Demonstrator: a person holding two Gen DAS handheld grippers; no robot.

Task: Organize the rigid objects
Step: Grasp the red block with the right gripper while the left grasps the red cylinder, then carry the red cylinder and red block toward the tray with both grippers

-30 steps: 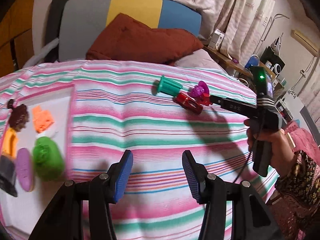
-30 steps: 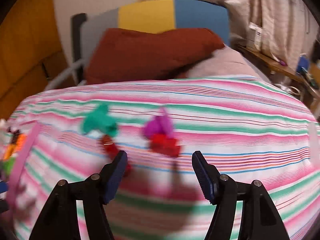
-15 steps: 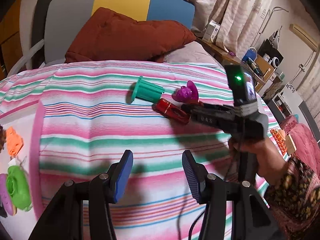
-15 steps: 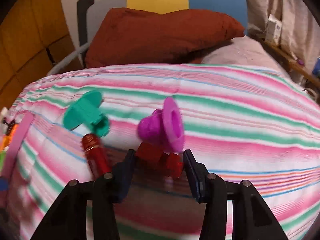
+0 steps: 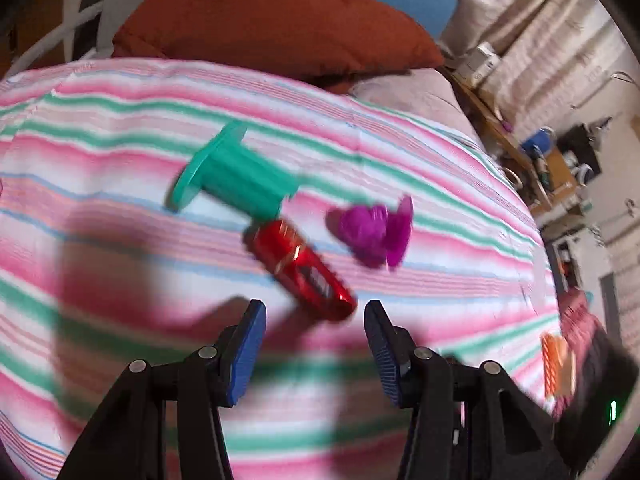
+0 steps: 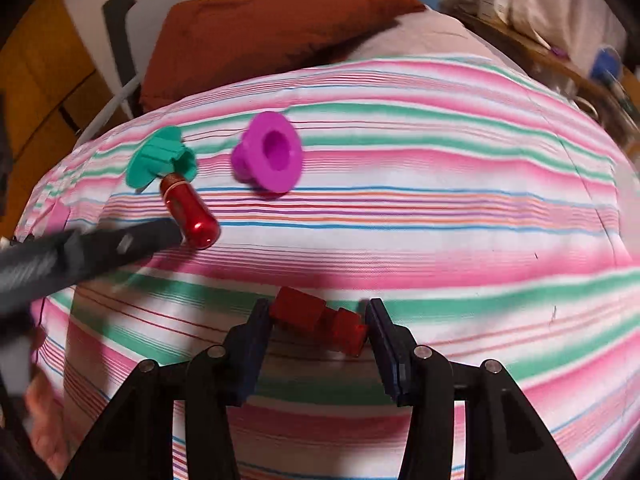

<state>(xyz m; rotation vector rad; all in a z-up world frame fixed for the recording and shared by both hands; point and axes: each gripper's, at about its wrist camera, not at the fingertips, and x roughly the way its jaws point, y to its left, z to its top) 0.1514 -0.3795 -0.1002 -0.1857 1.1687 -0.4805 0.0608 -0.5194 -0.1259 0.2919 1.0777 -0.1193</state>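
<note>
The red block (image 6: 318, 322) sits crosswise between the right gripper (image 6: 318, 334)'s fingers, both pads touching its ends: clamped on it, just above the striped bedspread (image 6: 440, 232). Farther off on the bedspread lie a red cylinder (image 6: 190, 210), a green spool (image 6: 162, 160) touching its far end, and a purple cup (image 6: 268, 156) a little apart. The left gripper (image 5: 314, 334) is spread wide and holds nothing; the cylinder's (image 5: 302, 268) near end lies just ahead of its gap, with one finger (image 6: 132, 240) just beside the cylinder. A brown cushion (image 5: 272, 20) lies beyond.
</note>
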